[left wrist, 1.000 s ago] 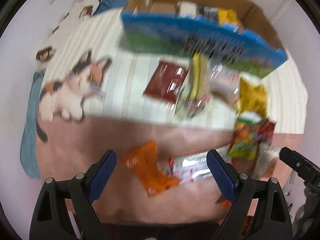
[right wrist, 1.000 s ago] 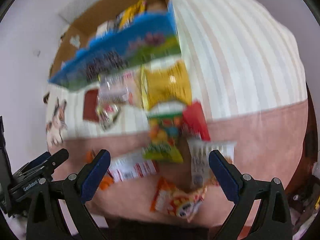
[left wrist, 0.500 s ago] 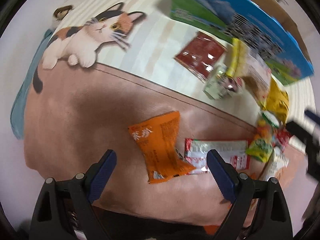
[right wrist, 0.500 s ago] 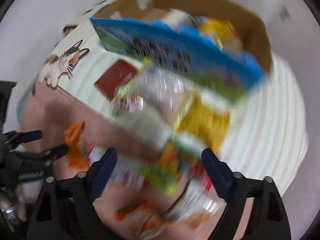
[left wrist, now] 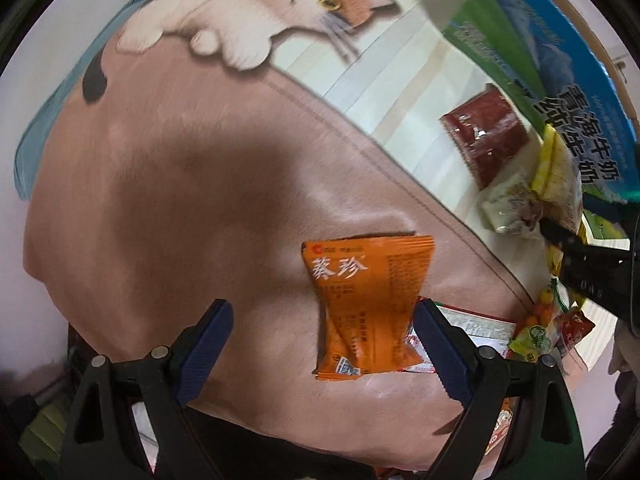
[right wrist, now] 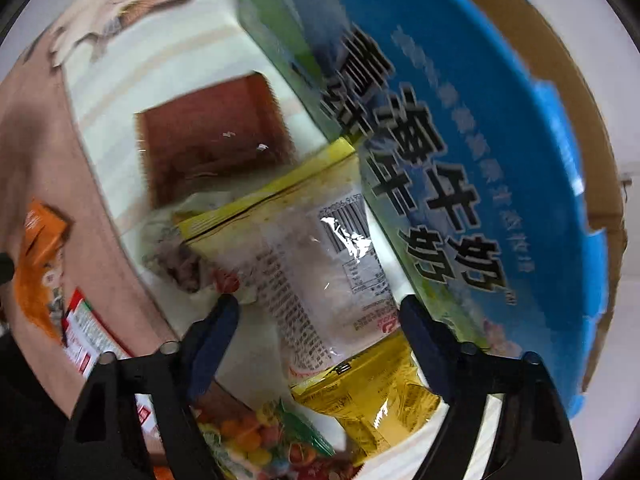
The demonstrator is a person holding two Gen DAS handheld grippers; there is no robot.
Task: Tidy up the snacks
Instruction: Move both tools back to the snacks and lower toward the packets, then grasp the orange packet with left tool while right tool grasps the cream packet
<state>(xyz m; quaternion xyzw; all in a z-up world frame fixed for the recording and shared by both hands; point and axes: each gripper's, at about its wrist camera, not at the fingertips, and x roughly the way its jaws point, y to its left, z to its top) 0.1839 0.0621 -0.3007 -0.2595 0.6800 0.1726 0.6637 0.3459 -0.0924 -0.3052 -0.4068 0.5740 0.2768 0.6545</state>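
Right hand-held gripper (right wrist: 320, 328) is pointing down with its jaws closing around a clear packet with a yellow header (right wrist: 304, 248); the packet is sitting between the pads, but I'm not seeing them pressing on it yet, so nothing grasped. Judging that packet as light, crinkly and slick film with loose filling: better pinching across the flat middle or the sealed header than the puffy end, and it's probably going to slide on the yellow bag (right wrist: 372, 392) it's overlapping. Left hand-held gripper (left wrist: 320, 344) is standing wide and released, hanging over an orange sachet (left wrist: 368, 300) lying flat near the bed edge; its right pad is just beside the sachet's lower corner, left pad well clear. Sachet is looking thin, light and floppy, so taking it across the short width near the middle should be working; a white-and-red packet (left wrist: 476, 324) is tucked under its lower right corner and may be dragging along. Surface is a bed with a soft pink and cream striped blanket (left wrist: 160, 184) carrying a cat print (left wrist: 280, 4), so it's giving under any push. Further out: a dark red packet (left wrist: 486, 136), a bag of coloured sweets (right wrist: 264, 444), and the blue milk carton box (right wrist: 460, 160) standing open, presumably the drop target.
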